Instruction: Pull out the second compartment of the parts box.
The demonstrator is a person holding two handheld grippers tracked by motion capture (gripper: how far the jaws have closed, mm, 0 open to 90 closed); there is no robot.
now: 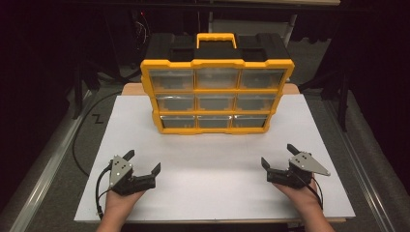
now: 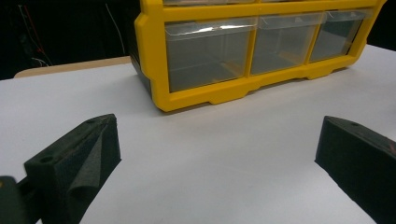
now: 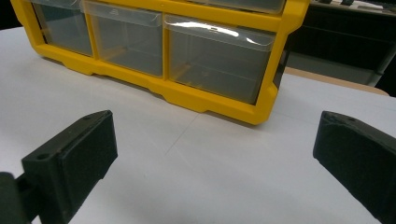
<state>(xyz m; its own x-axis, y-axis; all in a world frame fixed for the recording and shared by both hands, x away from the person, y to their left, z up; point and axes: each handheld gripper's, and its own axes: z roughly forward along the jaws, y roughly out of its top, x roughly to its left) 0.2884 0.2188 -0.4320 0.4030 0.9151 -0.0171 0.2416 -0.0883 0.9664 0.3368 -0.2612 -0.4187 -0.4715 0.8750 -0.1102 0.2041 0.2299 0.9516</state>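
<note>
Yellow plastic frames a drawer cabinet (image 1: 216, 96) that stands upright toward the far middle of the white tabletop (image 1: 217, 164), its front facing the person. From the high view it shows three rows of three clear drawers, a black top and a yellow carry handle (image 1: 216, 39).

Near the front edge, the left tool (image 1: 143, 162) rests in the person's left hand (image 1: 118, 200), well apart from the cabinet, with its jaws spread wide and nothing between them. The right tool (image 1: 278, 155) sits in the right hand (image 1: 300, 193) on the opposite side, likewise spread wide and holding nothing. Each carries a grey three-cornered plate on top, and a black cable trails from each.

The left gripper view brings in what the high view cannot resolve: the bottom row of drawers (image 2: 208, 53) seen close, see-through with a lip along each top edge and seemingly bare inside, and the cabinet's lower left corner resting on the white surface. A tan board edge (image 2: 70, 67) shows behind the white sheet.

The right gripper view takes the same row from the other end, with the lower right corner (image 3: 264, 109) nearest, and a dark shelf or bin (image 3: 341, 51) beyond the tabletop.
</note>
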